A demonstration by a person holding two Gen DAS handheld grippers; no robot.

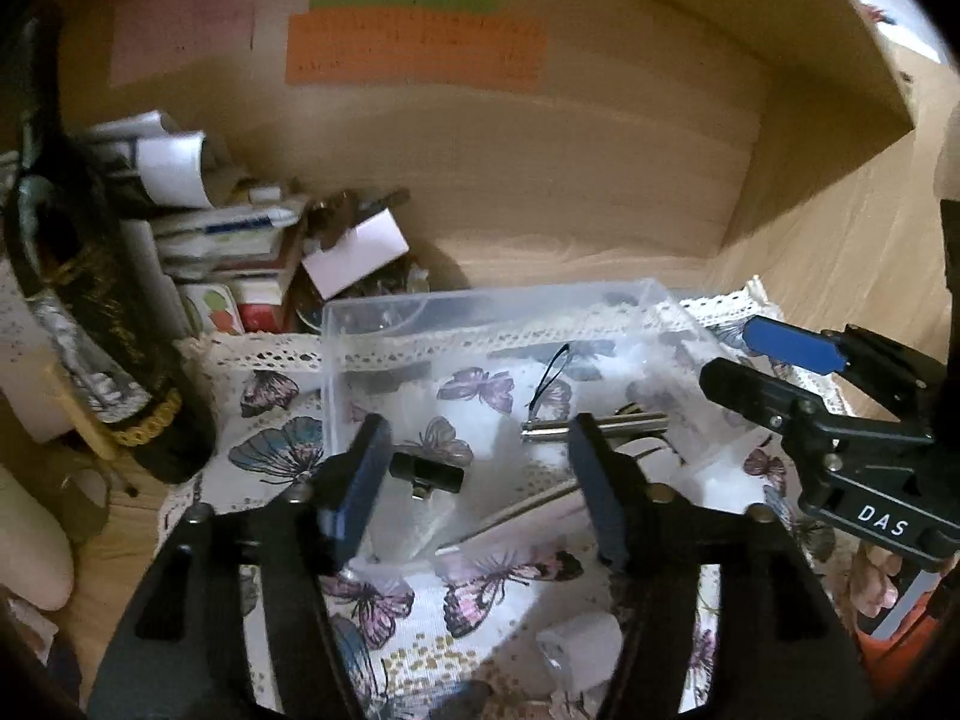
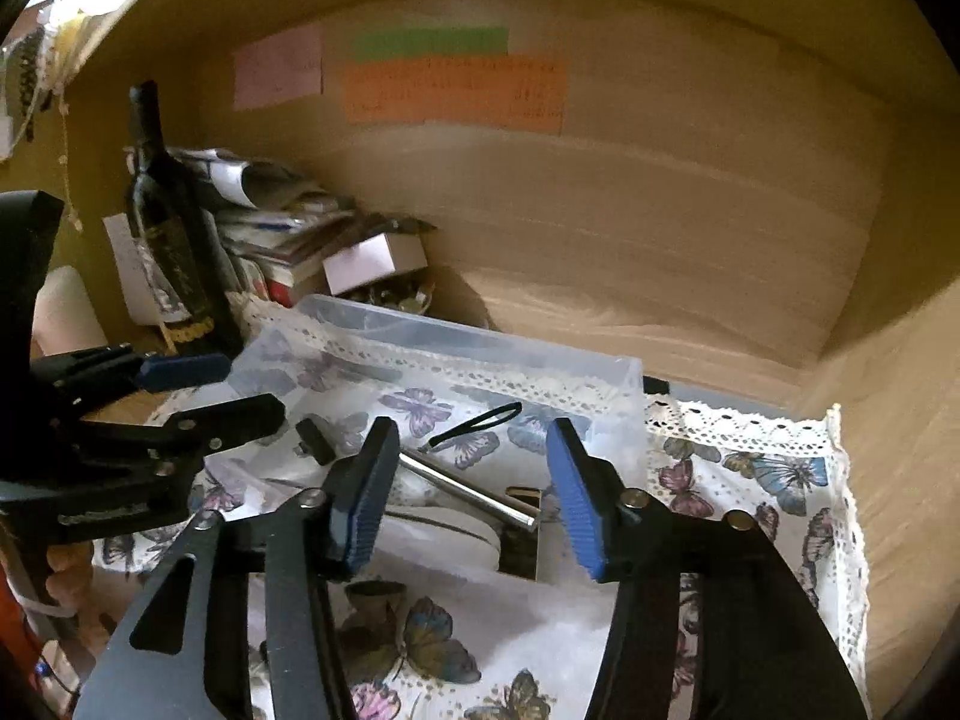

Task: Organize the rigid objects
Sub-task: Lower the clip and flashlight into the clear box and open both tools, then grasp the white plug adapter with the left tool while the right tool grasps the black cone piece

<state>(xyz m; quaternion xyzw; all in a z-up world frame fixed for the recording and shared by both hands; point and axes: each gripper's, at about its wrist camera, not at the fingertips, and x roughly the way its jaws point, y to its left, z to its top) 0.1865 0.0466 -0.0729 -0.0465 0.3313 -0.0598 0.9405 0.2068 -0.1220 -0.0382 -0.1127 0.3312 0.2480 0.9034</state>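
Observation:
A clear plastic box (image 1: pixel 480 306) (image 2: pixel 456 333) stands on the butterfly cloth (image 1: pixel 270 438) (image 2: pixel 756 468). In it lie a silver metal cylinder (image 1: pixel 591 426) (image 2: pixel 465 489) with a black wrist loop (image 1: pixel 552 375) (image 2: pixel 477 423), and a small black T-shaped piece (image 1: pixel 427 474) (image 2: pixel 316 440). My left gripper (image 1: pixel 480 480) (image 2: pixel 207 387) is open and empty over the box's near left side. My right gripper (image 2: pixel 474 498) (image 1: pixel 744 354) is open and empty over the cylinder. A small white block (image 1: pixel 579 651) lies on the cloth in front of the box.
A dark wine bottle (image 1: pixel 84 300) (image 2: pixel 171 240) stands at the left. Behind it is a pile of papers, boxes and small items (image 1: pixel 240 240) (image 2: pixel 288 234). Wooden walls (image 1: pixel 540 180) (image 2: pixel 660 240) close in the back and right, with coloured paper notes (image 1: pixel 414 42) (image 2: pixel 456 90).

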